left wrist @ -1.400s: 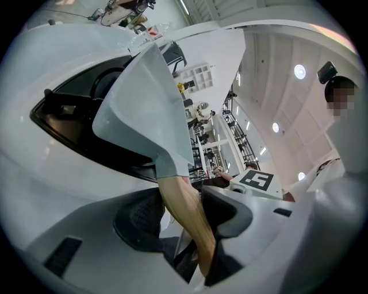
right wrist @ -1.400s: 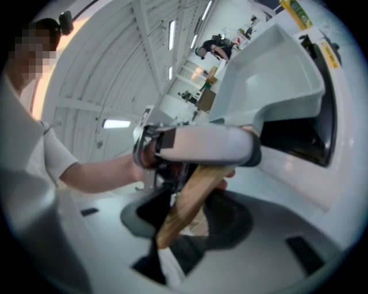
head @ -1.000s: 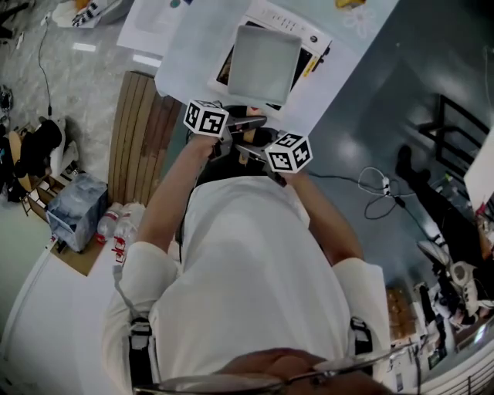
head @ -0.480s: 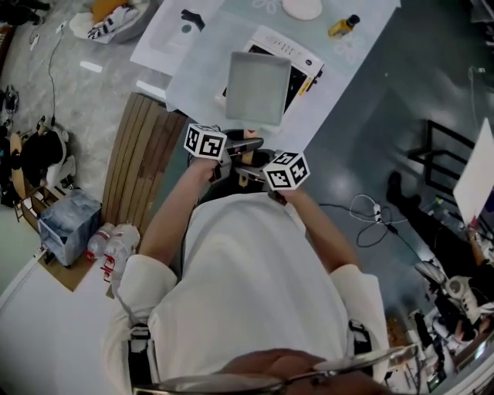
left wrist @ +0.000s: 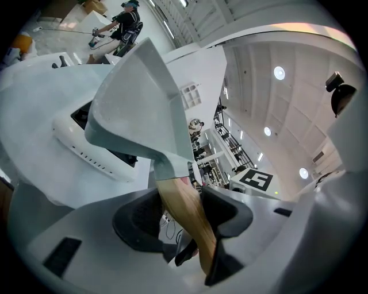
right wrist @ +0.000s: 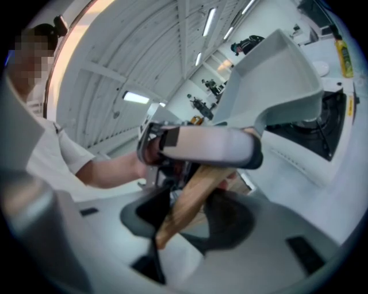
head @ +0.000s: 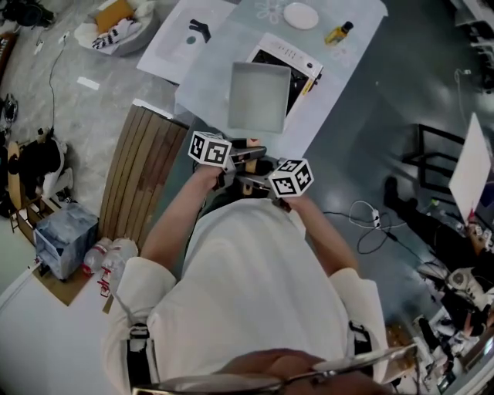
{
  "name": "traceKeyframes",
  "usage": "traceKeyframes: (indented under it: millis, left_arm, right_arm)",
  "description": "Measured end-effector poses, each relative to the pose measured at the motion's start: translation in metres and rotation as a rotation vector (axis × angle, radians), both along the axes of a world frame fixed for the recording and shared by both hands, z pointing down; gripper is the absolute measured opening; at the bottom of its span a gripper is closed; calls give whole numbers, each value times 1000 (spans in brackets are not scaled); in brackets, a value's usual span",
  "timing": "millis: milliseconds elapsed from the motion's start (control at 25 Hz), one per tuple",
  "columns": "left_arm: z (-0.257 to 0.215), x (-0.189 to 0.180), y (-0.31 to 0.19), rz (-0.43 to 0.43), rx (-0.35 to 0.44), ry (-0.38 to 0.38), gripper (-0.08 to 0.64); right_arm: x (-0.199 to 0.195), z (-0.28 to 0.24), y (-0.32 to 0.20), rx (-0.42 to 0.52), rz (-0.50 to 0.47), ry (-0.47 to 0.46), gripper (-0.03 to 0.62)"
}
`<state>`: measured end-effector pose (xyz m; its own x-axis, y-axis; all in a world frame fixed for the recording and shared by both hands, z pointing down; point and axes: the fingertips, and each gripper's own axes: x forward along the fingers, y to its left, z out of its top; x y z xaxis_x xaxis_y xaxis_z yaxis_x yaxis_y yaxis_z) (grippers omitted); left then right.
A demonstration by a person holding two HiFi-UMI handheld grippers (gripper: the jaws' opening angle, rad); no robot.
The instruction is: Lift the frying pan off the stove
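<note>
A square grey frying pan (head: 260,97) with a wooden handle (left wrist: 184,212) hangs in the air, over the near-left part of the white stove (head: 297,55) and its black top. My left gripper (head: 248,154) and right gripper (head: 251,182) are both shut on the handle, one just behind the other. In the left gripper view the pan (left wrist: 138,97) rises above the stove (left wrist: 86,149), and the handle runs down between the dark pads. In the right gripper view the pan (right wrist: 270,74) is tilted up, and the left gripper's finger (right wrist: 207,143) crosses the handle (right wrist: 192,195) ahead of my jaws.
The stove stands on a white-covered table (head: 208,85) with a small white plate (head: 301,15) and a yellow bottle (head: 338,32) behind it. A slatted wooden bench (head: 143,170) sits at the left. A cable (head: 363,224) lies on the floor at the right.
The pan, held by both grippers throughout, has shifted off the stove toward me and to the left, so more of the black stove top shows. The head camera has swung too.
</note>
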<state>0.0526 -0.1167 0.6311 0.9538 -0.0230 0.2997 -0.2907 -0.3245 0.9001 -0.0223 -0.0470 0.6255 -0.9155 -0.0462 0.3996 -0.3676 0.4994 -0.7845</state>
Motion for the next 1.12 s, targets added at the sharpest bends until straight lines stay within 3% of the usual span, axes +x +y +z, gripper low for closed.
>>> traceKeyframes:
  millis: [640,1120]
  left_arm:
    - [-42,-31,91,49,50,3,229]
    - [-59,-18,151,61,67,18,229]
  right_arm:
    - [-34,-39,88,62,46,-29,199]
    - [-23,-56,146,73,70,-58,201]
